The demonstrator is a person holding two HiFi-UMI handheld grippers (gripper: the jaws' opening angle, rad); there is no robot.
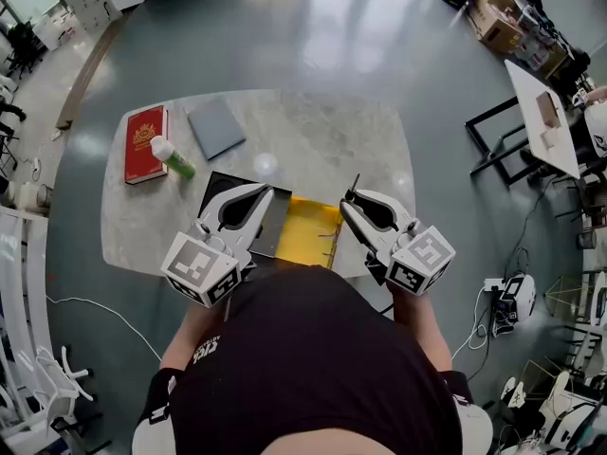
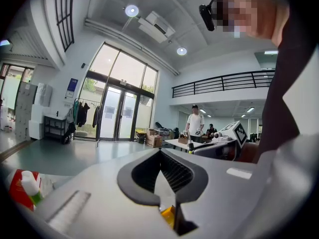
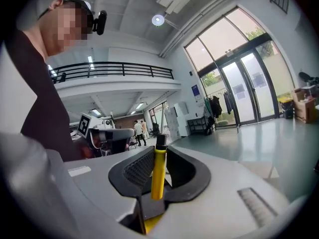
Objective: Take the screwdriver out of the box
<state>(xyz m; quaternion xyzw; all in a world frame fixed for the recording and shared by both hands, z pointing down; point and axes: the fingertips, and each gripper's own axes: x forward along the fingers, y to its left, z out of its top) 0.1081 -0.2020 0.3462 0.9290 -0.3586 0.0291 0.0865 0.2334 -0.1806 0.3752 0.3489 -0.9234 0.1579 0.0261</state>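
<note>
My right gripper (image 1: 350,201) is shut on the screwdriver (image 3: 158,169), which has a yellow handle and a black end and stands upright between the pads. Its thin dark shaft (image 1: 354,186) sticks out past the fingertips, above the open box (image 1: 311,233). The box has a yellow inside and a black lid and lies at the table's near edge, between the two grippers. My left gripper (image 1: 267,191) hovers over the box's left part with its tips together and nothing between them. In the left gripper view the left gripper (image 2: 160,153) shows a bare cavity.
On the marble table (image 1: 322,131) lie a red book (image 1: 145,142), a white and green bottle (image 1: 173,157) and a grey pad (image 1: 216,126), all at the far left. Another table with boxes (image 1: 545,112) stands to the right. People stand far off in the hall.
</note>
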